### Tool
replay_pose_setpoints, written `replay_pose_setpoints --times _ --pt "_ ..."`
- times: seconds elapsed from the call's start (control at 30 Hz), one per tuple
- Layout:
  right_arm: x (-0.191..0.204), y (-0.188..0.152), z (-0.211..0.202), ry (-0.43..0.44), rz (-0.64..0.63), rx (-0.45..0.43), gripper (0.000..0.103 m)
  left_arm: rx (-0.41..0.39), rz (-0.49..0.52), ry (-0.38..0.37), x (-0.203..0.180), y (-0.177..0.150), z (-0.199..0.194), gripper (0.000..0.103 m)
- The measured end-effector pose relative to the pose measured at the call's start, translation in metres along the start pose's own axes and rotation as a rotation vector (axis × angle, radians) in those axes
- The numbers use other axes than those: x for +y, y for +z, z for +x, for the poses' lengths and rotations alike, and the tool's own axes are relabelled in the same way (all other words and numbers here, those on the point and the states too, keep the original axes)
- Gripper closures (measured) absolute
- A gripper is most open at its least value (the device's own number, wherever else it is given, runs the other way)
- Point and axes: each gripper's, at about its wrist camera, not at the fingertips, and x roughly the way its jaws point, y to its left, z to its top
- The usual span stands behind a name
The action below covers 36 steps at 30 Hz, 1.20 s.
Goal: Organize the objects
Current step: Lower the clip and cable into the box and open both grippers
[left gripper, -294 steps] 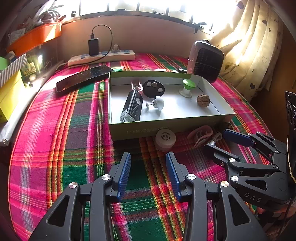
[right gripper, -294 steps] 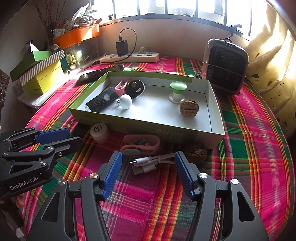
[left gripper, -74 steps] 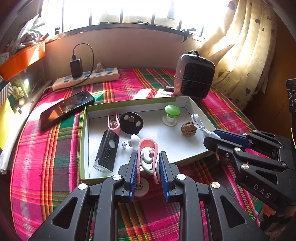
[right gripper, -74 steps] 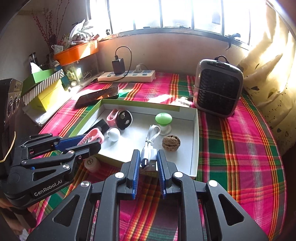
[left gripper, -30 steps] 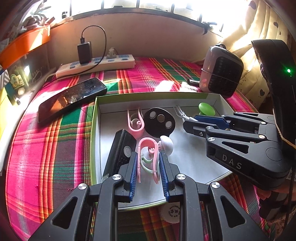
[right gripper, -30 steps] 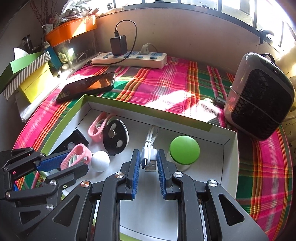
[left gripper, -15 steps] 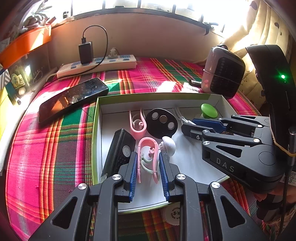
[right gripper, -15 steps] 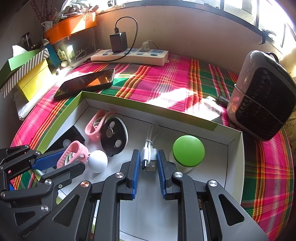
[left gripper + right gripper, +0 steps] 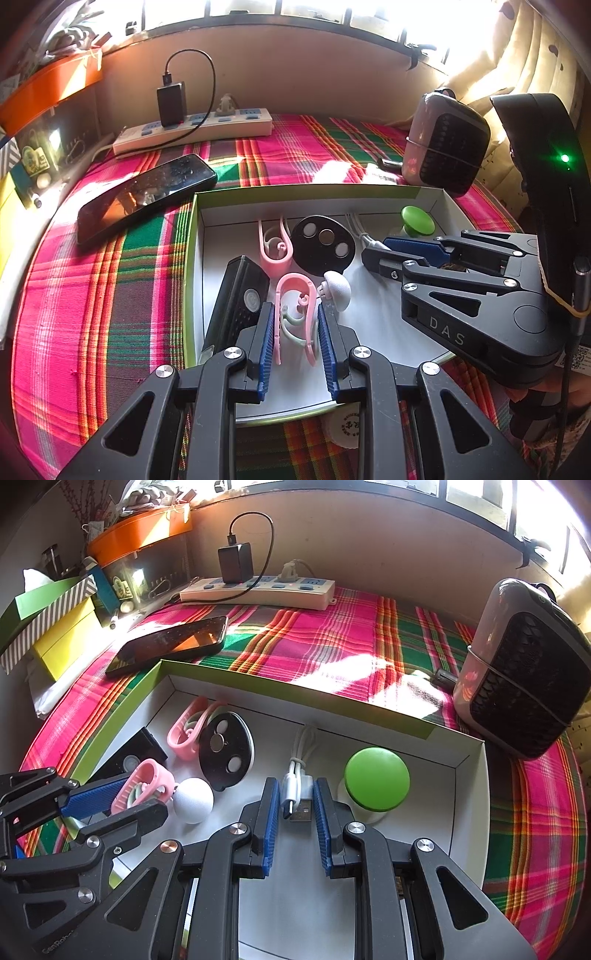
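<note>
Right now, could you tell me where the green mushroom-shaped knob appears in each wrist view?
Left wrist: green knob at the box's far right corner, above the right gripper.
Right wrist: knob centre-right, beside the held white cable.
Shared landmark: black oval disc.

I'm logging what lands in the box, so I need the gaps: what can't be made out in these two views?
- Walnut: left wrist view shows only a brown sliver behind the right gripper; absent from the right wrist view.
- Round white cap: outside the box, half hidden by the left gripper; its print is too small to read.
- Black device: mostly covered by the left gripper in the right wrist view.
- White cable: whether it touches the box floor is unclear.
</note>
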Motion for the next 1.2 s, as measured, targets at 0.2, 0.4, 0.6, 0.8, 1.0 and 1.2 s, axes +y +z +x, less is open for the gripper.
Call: replay_pose_setpoints --times 0.2,0.4,0.6,0.8,1.0,1.2 --pt "0.001 0.0 -0.001 0.0 0.001 -0.007 0.083 0.0 0.002 0.0 -0.001 0.0 0.0 0.08" --pt "0.001 0.0 -0.003 0.008 0.01 -0.015 0.073 -0.001 0.013 -0.001 -0.004 -0.001 0.0 0.076" --pt "0.003 -0.002 -0.006 0.002 0.012 -0.019 0.07 -0.001 0.013 0.0 -0.004 -0.001 0.0 0.075" --pt "0.003 -0.003 -0.012 0.001 0.019 -0.03 0.064 -0.006 0.014 0.009 -0.005 -0.002 -0.004 0.071" --pt "0.004 -0.005 -0.021 0.002 0.033 -0.048 0.062 -0.02 0.021 0.027 -0.007 -0.005 -0.013 0.068" --pt "0.007 -0.009 -0.031 0.0 0.04 -0.064 0.061 -0.023 0.009 0.026 -0.006 -0.009 -0.022 0.068"
